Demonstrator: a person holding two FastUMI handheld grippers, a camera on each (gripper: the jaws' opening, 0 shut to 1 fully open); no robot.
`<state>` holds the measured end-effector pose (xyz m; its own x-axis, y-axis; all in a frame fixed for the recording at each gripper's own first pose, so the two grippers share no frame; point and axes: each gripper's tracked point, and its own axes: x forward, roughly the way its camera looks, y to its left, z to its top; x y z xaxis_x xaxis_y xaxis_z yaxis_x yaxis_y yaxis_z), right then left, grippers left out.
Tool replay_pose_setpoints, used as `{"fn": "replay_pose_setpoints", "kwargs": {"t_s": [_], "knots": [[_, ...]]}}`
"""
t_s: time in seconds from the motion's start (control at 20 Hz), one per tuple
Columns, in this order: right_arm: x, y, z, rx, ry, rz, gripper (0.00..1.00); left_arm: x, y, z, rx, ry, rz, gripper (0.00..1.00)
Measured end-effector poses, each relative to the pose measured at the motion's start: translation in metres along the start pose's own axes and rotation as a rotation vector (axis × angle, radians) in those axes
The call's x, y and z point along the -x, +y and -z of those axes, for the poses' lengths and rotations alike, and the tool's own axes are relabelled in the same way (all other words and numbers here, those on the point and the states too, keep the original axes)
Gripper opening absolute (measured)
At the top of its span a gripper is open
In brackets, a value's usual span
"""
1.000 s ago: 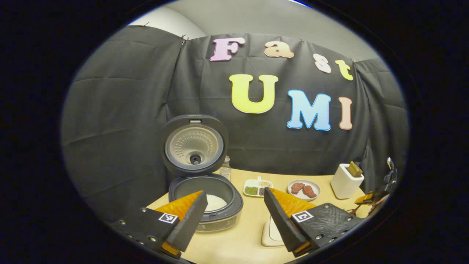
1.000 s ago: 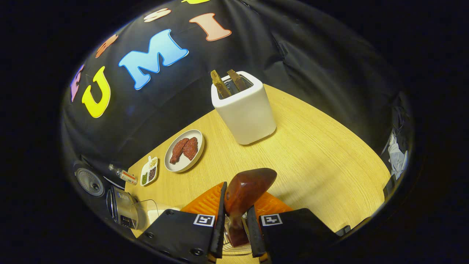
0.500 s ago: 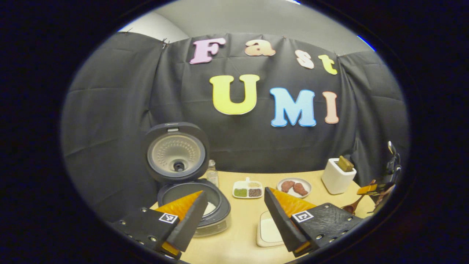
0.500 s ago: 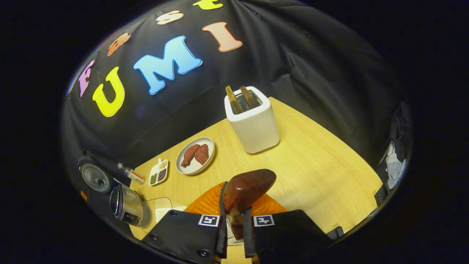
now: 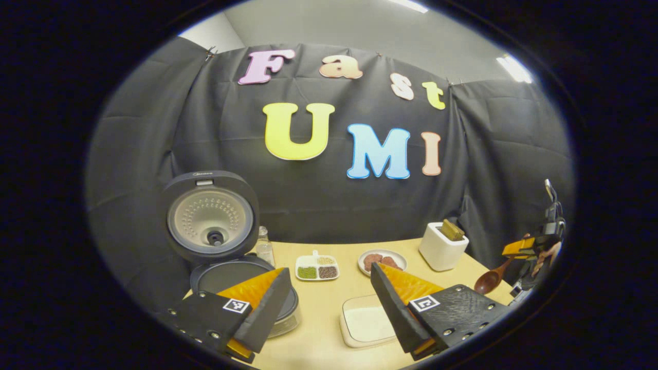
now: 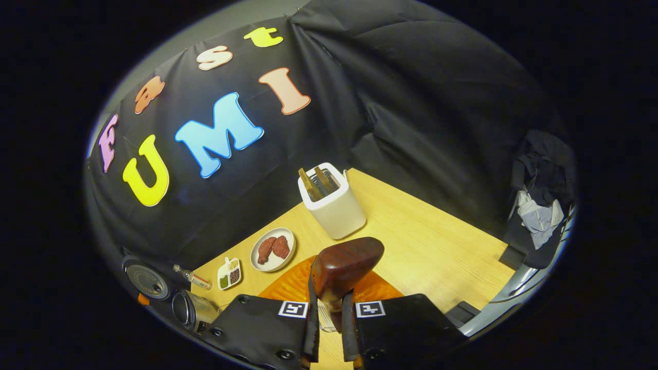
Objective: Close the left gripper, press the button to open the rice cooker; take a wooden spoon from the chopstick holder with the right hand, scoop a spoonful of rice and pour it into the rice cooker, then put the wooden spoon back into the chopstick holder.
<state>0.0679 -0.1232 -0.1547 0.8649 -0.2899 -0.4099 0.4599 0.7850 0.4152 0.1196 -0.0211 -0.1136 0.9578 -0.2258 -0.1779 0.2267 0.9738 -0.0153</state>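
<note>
The right claw (image 6: 327, 329) is clamped on the handle of the wooden spoon (image 6: 345, 264); the bowl is carried above the desk (image 6: 442, 257), w/ the chopstick holder partly seen just below the claw. The left claw (image 5: 329, 303) is held wide open, w/ nothing gripped, near the rice cooker (image 5: 216, 241), whose lid is up. The spoon is judged stiff, light and smooth; grip is best taken mid-handle, kept firm vs. slip or twist.
</note>
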Motion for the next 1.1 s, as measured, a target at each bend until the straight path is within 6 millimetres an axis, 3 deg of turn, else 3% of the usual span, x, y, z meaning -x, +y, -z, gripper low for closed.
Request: {"fn": "replay_pose_setpoints", "kwargs": {"t_s": [0.2,0.3,0.45,0.6,0.8,0.9,1.1], "knots": [[0.044,0.011,0.002,0.001,-0.047,0.035,0.20,-0.006,0.017,-0.006,0.016,-0.013,0.049,0.96],[0.063,0.028,0.002,0.002,-0.065,0.029,0.19,-0.007,0.027,-0.007,0.029,-0.019,0.062,0.97],[0.074,0.065,0.010,0.009,-0.067,-0.013,0.19,-0.002,0.043,-0.003,0.040,-0.025,0.070,0.97],[0.069,0.108,0.021,0.045,-0.056,-0.070,0.19,0.011,0.063,0.004,0.048,-0.020,0.055,0.97],[0.056,0.168,0.038,0.108,-0.028,-0.165,0.16,0.040,0.105,0.006,0.066,-0.028,-0.022,0.96],[0.045,0.191,0.052,0.138,-0.002,-0.207,0.19,0.055,0.126,0.009,0.076,-0.031,-0.071,0.96],[0.020,0.224,0.076,0.188,0.042,-0.255,0.16,0.085,0.167,0.015,0.064,-0.027,-0.184,0.96]]}}
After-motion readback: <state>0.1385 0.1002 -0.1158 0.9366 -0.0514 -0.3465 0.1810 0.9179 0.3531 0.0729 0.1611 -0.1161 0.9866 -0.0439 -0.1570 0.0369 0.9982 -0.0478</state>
